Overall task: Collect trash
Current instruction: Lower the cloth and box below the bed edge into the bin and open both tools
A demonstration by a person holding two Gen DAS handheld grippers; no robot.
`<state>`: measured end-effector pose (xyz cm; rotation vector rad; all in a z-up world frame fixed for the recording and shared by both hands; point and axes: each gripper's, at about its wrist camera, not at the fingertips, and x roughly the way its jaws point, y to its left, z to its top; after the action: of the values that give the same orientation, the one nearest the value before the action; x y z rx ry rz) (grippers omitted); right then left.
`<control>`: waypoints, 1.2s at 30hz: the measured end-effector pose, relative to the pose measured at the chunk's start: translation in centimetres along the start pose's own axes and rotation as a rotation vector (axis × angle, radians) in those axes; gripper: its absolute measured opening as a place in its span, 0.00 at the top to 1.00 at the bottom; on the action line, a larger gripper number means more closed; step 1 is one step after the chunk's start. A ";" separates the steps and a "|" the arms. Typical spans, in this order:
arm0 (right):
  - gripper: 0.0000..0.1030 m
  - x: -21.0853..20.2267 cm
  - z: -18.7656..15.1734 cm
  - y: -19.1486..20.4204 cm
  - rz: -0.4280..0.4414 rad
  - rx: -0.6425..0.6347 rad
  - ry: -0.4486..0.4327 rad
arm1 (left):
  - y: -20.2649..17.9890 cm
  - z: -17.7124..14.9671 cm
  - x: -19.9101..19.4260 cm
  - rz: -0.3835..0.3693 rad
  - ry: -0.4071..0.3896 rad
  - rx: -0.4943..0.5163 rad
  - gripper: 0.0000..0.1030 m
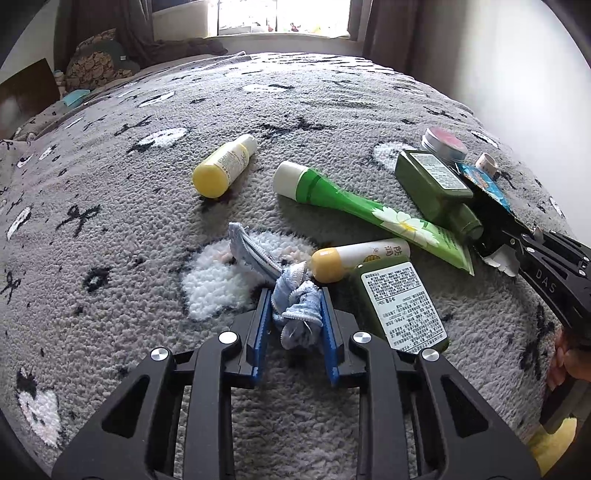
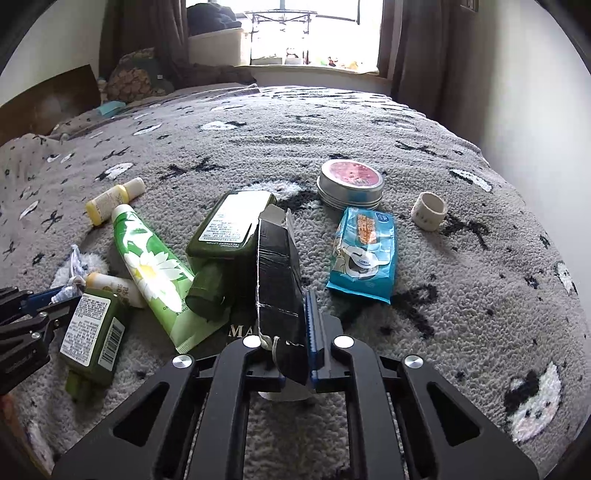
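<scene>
Left claw (image 1: pixel 295 317) pinches a crumpled blue wrapper (image 1: pixel 295 314); right claw (image 2: pixel 286 343) clamps a torn black box (image 2: pixel 277 273). Only the right view shows the whole blue wipes pack (image 2: pixel 364 254).

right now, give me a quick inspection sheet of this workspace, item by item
surface: grey fuzzy blanket with black and white patterns, on a bed.
job's things: crumpled blue-white scrap in the left gripper; torn black box in the right gripper.
clutter: green flower tube, two dark green bottles, two yellow-capped bottles, round tin, blue wipes pack, small tape roll.
grippers: both closed on their items.
cables: nothing seen.
surroundings: window with brown curtains, pillows at the left, white wall at the right.
</scene>
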<state>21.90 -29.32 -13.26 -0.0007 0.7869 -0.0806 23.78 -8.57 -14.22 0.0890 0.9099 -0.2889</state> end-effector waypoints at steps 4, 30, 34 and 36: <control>0.97 -1.4 0.0 -0.1 -0.037 -0.021 -0.030 | 0.4 -0.3 -0.9 0.016 -0.013 0.006 0.80; 0.97 -18.8 -8.7 3.4 0.202 -0.150 -0.229 | 0.3 -10.0 -15.7 -0.051 -0.193 0.060 0.80; 0.97 -20.0 -11.1 4.1 0.255 -0.156 -0.207 | -0.5 -12.8 -16.8 -0.074 -0.188 0.075 0.80; 0.97 -20.4 -12.4 4.5 0.272 -0.155 -0.193 | -0.8 -14.2 -17.1 -0.085 -0.178 0.078 0.80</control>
<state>-0.95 -22.99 -7.72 -0.0480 0.5932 0.2354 2.81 -2.93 -9.45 0.0957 0.7267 -0.4050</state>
